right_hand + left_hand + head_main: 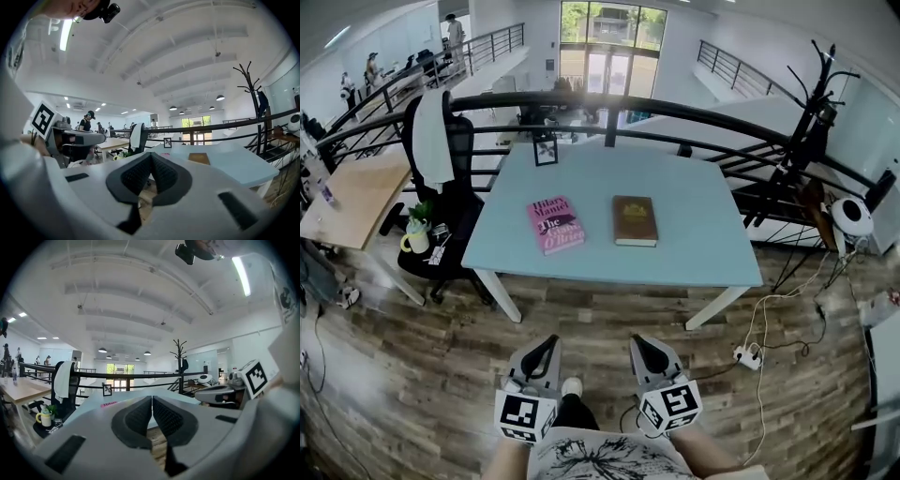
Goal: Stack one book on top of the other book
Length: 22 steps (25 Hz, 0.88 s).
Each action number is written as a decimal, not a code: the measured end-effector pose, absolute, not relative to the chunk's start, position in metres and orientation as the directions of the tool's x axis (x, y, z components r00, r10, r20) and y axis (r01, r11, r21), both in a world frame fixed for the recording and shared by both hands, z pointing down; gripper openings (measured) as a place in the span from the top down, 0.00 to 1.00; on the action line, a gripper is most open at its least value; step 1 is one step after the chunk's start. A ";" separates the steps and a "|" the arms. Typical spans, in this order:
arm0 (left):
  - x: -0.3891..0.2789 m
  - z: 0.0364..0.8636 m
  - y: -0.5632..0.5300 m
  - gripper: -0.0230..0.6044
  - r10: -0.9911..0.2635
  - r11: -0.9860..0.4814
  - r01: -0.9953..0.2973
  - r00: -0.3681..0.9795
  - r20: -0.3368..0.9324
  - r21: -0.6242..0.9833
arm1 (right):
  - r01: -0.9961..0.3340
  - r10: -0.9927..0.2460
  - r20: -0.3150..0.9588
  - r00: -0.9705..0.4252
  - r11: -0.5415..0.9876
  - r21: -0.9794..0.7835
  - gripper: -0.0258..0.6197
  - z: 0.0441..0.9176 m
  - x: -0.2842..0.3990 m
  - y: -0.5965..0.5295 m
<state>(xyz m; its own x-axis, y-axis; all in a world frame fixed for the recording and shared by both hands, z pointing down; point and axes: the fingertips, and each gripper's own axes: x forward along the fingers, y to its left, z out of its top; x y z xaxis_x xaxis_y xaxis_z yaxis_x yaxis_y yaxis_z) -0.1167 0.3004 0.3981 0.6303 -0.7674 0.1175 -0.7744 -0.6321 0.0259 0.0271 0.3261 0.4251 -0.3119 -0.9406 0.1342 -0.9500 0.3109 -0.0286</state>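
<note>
Books lie flat and apart near the middle of the pale blue table [694, 225]; the pink book [556, 224] sits at the left, slightly skewed, and the brown book [635, 220] at its right, squared to the near edge; neither rests on the other, so the stacking is not yet begun. Both lie cover up with a bare strip of tabletop between them, which should leave either one free to be taken by an edge.

The left gripper [548, 345] and the right gripper [643, 347] hang low in front of the person, over the floor and well short of the table; each has its jaws pressed together with nothing between them, a posture that suits an approach rather than a grasp; they would have to spread before closing on a book.

Besides the books, the tabletop bears only a small picture frame [546, 150] at its far edge. Wood-patterned floor [609, 319] runs beneath; a dark curved railing [675, 111] passes behind the table; an office chair [455, 202] draped with a white cloth [434, 131] stands at the left beside a wooden desk [352, 197]; a coat rack [811, 112] rises at the right; a power strip [748, 356] lies on the floor near the table's right leg.
</note>
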 end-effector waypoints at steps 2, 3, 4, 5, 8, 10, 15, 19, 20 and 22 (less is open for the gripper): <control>-0.122 0.394 0.259 0.94 -0.767 -0.633 -0.774 0.631 0.115 0.027 | -0.952 -0.943 0.136 -0.305 0.304 -0.027 0.97 0.422 0.023 0.283; -0.125 0.391 0.239 0.94 -0.768 -0.632 -0.775 0.630 0.115 0.028 | -0.953 -0.944 0.134 -0.301 0.300 -0.032 0.97 0.420 0.021 0.262; -0.128 0.388 0.219 0.94 -0.769 -0.631 -0.775 0.630 0.113 0.028 | -0.954 -0.944 0.132 -0.301 0.299 -0.037 0.97 0.417 0.017 0.241; -0.133 0.386 0.201 0.94 -0.770 -0.630 -0.776 0.629 0.110 0.026 | -0.953 -0.944 0.129 -0.303 0.301 -0.038 0.97 0.413 0.013 0.222; -0.146 0.377 0.155 0.94 -0.773 -0.630 -0.777 0.628 0.090 0.016 | -0.953 -0.947 0.108 -0.303 0.302 -0.027 0.97 0.400 0.000 0.169; -0.154 0.375 0.132 0.94 -0.774 -0.629 -0.777 0.628 0.085 0.012 | -0.953 -0.947 0.103 -0.303 0.301 -0.032 0.97 0.396 -0.007 0.141; -0.171 0.384 0.080 0.94 -0.789 -0.606 -0.795 0.604 0.114 0.018 | -0.944 -0.936 0.127 -0.329 0.325 -0.053 0.97 0.406 -0.023 0.088; -0.179 0.399 0.049 0.94 -0.798 -0.587 -0.809 0.585 0.143 0.027 | -0.935 -0.922 0.153 -0.354 0.346 -0.081 0.97 0.422 -0.029 0.053; -0.179 0.404 0.041 0.94 -0.800 -0.585 -0.811 0.581 0.147 0.026 | -0.933 -0.919 0.159 -0.360 0.350 -0.087 0.97 0.425 -0.029 0.043; -0.179 0.415 0.027 0.94 -0.804 -0.578 -0.816 0.574 0.152 0.025 | -0.925 -0.909 0.172 -0.380 0.368 -0.096 0.97 0.429 -0.031 0.025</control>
<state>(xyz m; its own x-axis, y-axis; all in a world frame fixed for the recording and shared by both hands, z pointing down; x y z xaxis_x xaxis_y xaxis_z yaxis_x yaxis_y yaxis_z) -0.1793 0.0265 0.4149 0.5743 -0.8044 0.1517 -0.8158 -0.5778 0.0247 -0.0309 0.0248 0.4291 -0.3799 -0.9089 0.1719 -0.9247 0.3685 -0.0956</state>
